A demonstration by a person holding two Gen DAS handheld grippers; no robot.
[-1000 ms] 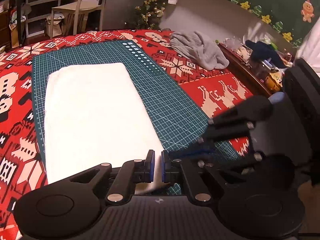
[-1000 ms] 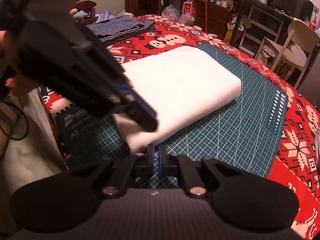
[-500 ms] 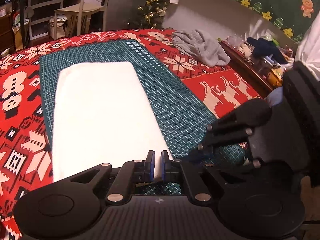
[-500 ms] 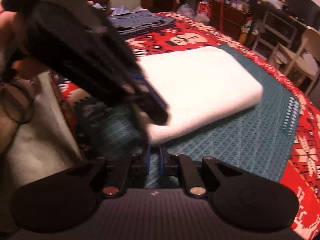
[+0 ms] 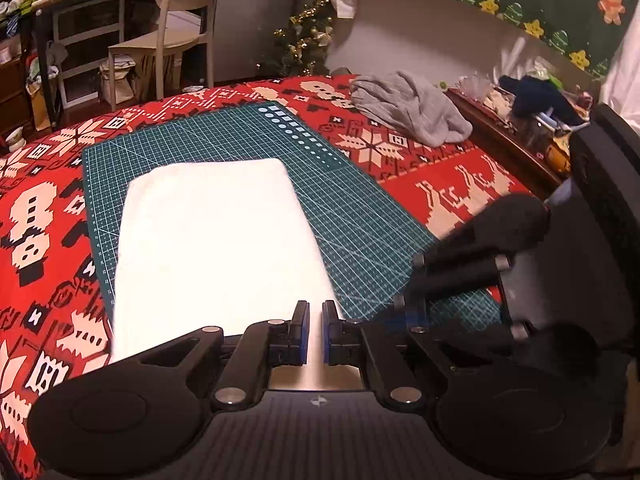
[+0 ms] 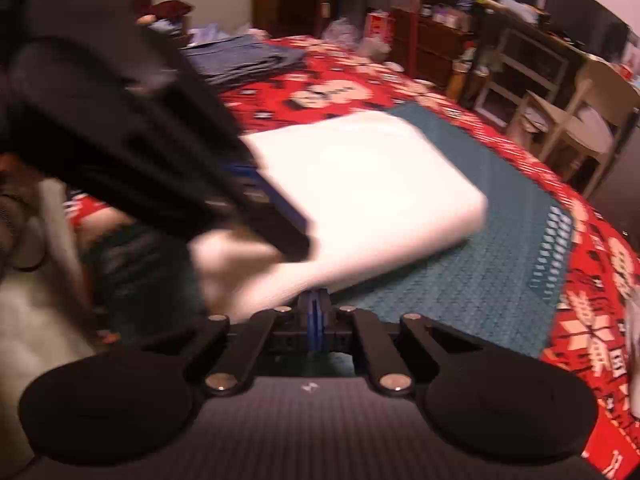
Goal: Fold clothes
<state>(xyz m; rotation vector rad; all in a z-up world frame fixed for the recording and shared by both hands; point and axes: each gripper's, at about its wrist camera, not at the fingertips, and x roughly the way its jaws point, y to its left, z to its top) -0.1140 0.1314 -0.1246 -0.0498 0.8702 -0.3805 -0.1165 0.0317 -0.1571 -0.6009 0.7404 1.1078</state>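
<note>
White folded terry cloth [image 5: 216, 248] is lying on the dark green gridded cutting mat [image 5: 360, 216], long edge running away from the person. The left hand-held gripper [image 5: 315, 332] has its blue pads clamped on the cloth's near edge, a strip of white showing in the narrow gap. The right hand-held gripper [image 6: 318, 316] is pinched together at the near corner; motion blur makes it hard to tell if any fabric is in there. For a clean fold, both corners probably want lifting level and carrying straight over the far edge, keeping tension even. Around the mat: red knitted-pattern Christmas cover [image 5: 400, 148] on the bench, a crumpled grey garment [image 5: 408, 104] beyond the mat, a beige chair [image 5: 176, 24] further back.
</note>
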